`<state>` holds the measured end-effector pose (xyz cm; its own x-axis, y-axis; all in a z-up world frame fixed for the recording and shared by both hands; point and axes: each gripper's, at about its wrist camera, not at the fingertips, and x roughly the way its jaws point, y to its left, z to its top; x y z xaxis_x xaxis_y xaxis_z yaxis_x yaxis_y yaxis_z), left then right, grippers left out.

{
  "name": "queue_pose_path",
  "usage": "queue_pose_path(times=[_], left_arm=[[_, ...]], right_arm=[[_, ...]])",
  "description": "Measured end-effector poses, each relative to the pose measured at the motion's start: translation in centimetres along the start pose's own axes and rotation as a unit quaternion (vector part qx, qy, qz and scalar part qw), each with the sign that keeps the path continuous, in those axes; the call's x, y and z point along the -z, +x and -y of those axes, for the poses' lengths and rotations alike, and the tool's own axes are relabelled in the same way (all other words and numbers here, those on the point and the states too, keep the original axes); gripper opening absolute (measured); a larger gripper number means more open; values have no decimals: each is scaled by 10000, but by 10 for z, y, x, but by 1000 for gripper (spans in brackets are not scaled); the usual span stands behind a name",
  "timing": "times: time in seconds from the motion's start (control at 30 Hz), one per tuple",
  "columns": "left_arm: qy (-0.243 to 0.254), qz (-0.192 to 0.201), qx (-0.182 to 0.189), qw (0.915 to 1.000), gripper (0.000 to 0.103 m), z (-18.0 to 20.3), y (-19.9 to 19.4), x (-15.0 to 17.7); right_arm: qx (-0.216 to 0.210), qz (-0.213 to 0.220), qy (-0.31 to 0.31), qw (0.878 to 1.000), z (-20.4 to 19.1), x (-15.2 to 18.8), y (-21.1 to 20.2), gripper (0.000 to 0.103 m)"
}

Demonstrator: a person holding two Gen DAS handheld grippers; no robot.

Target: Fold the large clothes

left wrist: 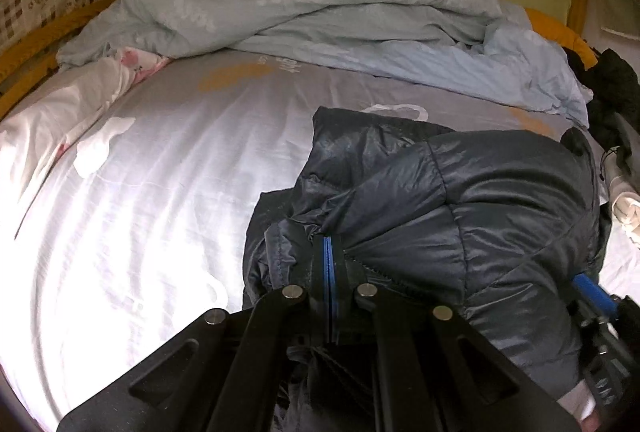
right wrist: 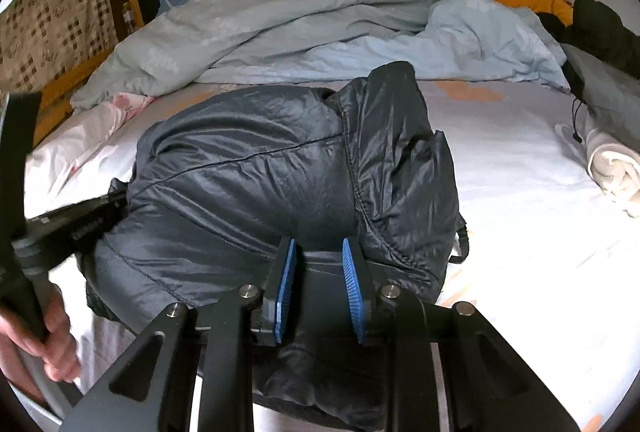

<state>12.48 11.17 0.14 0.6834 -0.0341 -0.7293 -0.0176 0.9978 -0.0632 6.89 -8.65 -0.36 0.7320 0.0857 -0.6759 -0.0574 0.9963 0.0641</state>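
A dark quilted jacket (right wrist: 280, 168) lay bunched in a thick bundle on the pale sheet (left wrist: 140, 192) of a bed, toward its near edge. The left gripper (left wrist: 329, 260) had its blue-padded fingers pressed together, pinching a fold of the jacket near a zipper. The right gripper (right wrist: 319, 264) stood with its fingers (right wrist: 351, 272) spread apart, resting against the near side of the bundle with dark fabric lying between the pads but not clamped. In the right wrist view, the left tool (right wrist: 72, 224) pushed into the jacket's left side, and a bare hand (right wrist: 36, 348) held its handle. A rumpled light blue duvet (left wrist: 320, 12) was heaped across the far end of the bed, with a pink-patterned white cloth (left wrist: 120, 72) beside it on the left. A rolled cream cloth (right wrist: 612, 168) lay at the bed's right edge, near a heap of dark clothes (right wrist: 608, 28).
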Motion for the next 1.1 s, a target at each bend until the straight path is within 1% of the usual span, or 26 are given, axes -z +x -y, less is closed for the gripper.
queue_pose_path(times=[0.07,0.1,0.17,0.23,0.3,0.33,0.37,0.4,0.43,0.47,0.5,0.6,0.63,0.67,0.7,0.73,0.77,0.83,0.87,0.9,0.93,1.0,1.07,1.1], left_arm=[[101,38,-63,9999,3,3,-1,1],[131,121,-76,9998,3,4,-3,3],[188,369,-65,9991,3,5,-11,4],[105,736,79,9972,3,2,-27,4],[-7,1081,200,9939,3,-3,-46,2],[-39,1221,223,9923,8,-6,-55,1],[-51,1349,203,9906,20,-7,-64,0],[-42,1464,174,9891,28,-8,-73,0],[-25,1567,153,9875,39,-9,-81,0],[-5,1636,137,9864,41,-10,-88,1],[30,1618,150,9867,41,-11,-93,2],[-5,1528,310,9878,41,-15,-104,4],[-67,1487,350,9882,47,-18,-105,3],[-147,1423,410,9889,65,-20,-106,3],[-238,1350,473,9894,77,-23,-106,3],[-344,1259,525,9900,91,-25,-103,2],[-404,1158,558,9909,92,-28,-99,3],[-419,793,452,9949,93,-25,-85,5],[-435,554,351,9969,93,-23,-74,7],[-497,338,335,9976,94,-24,-63,11],[-586,132,363,9975,96,-24,-53,14],[-680,-206,315,9970,101,-25,-35,19],[-405,-285,21,9988,103,-18,-22,20],[-377,-353,-27,9987,103,-16,-18,21]], right_arm=[[27,-34,-63,10000,-1,3,4,26],[16,-66,-56,10000,-1,3,3,26],[-100,-149,29,9998,3,1,-2,26],[-338,-181,201,9991,13,1,-13,26],[-471,-93,311,9984,24,2,-26,27],[-451,26,352,9984,30,3,-34,27],[-387,140,379,9984,35,3,-41,28],[-277,315,412,9983,42,3,-50,32],[-213,466,445,9977,48,3,-57,36],[-177,584,479,9970,53,3,-62,45],[-138,739,537,9957,61,4,-68,53],[-44,996,681,9927,78,6,-75,56],[-28,1066,776,9913,84,9,-75,58],[-32,1083,877,9902,89,10,-74,66],[-96,1034,1017,9894,95,11,-71,68],[-228,925,1137,9889,100,12,-66,68],[-357,829,1220,9884,103,12,-61,68],[-614,665,1384,9862,106,14,-51,70],[-719,603,1448,9850,106,15,-46,76],[-794,568,1483,9841,104,16,-42,83],[-865,529,1502,9834,103,18,-39,86],[-1004,355,1501,9829,97,20,-29,87],[-1061,231,1498,9827,92,23,-20,87],[-1071,229,1505,9825,91,25,-17,88]])
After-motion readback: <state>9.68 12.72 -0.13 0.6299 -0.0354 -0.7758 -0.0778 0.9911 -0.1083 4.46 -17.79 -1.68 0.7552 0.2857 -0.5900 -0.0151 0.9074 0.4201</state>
